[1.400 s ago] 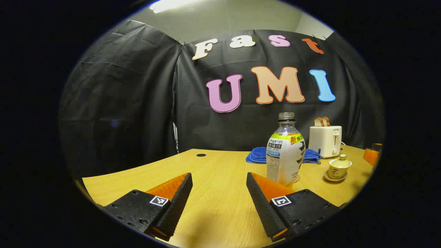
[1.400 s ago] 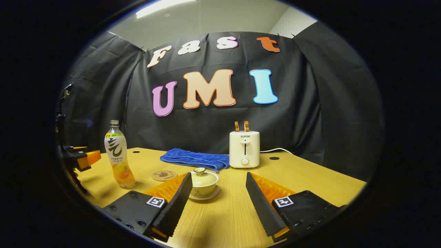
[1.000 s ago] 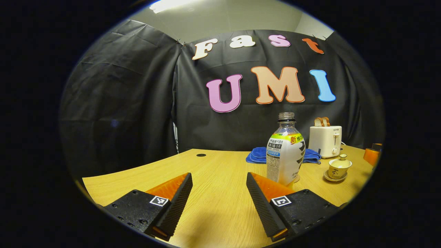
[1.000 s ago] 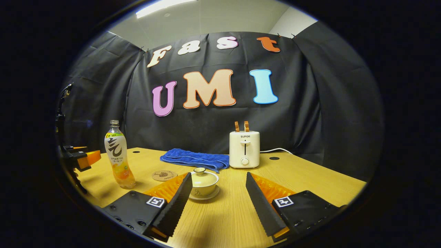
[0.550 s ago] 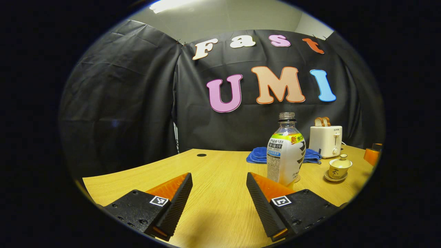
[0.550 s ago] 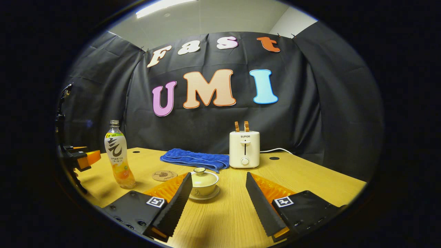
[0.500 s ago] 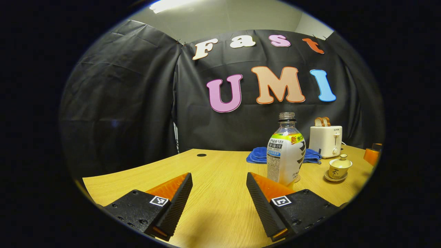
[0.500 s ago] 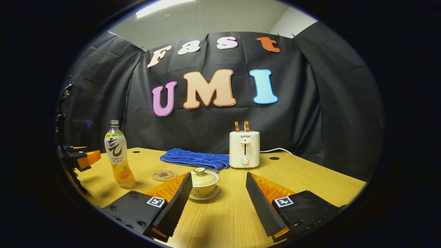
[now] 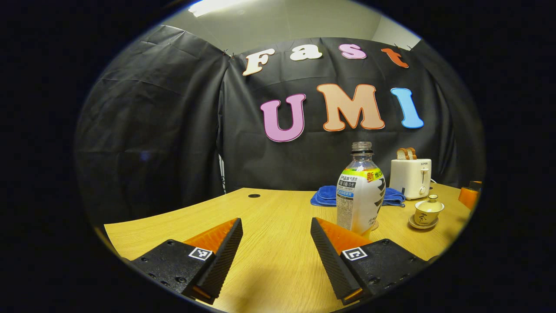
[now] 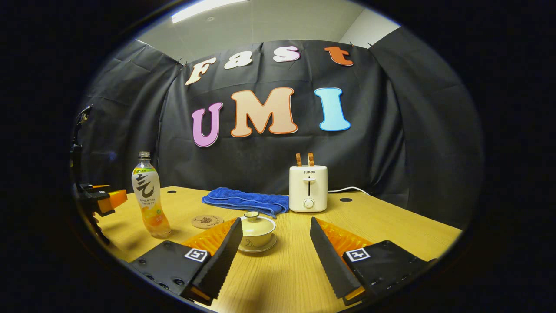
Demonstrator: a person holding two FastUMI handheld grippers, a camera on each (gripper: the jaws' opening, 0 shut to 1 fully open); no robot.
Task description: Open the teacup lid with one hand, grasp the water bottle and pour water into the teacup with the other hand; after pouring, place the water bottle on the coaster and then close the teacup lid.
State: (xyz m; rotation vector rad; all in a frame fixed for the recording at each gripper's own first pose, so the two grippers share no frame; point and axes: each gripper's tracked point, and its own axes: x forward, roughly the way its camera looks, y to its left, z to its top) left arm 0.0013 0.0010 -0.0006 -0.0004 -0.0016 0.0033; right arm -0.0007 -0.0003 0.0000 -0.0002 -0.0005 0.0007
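Nothing has moved since earlier: both the left gripper and right gripper hover wide and empty, teacup lidded ahead on the counter, water bottle upright, so lifting the lid comes next.

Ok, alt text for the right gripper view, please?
Open right tongs hover over a wooden table, facing a lidded teacup on its saucer. A water bottle and a coaster sit left; a blue towel and a toaster behind.
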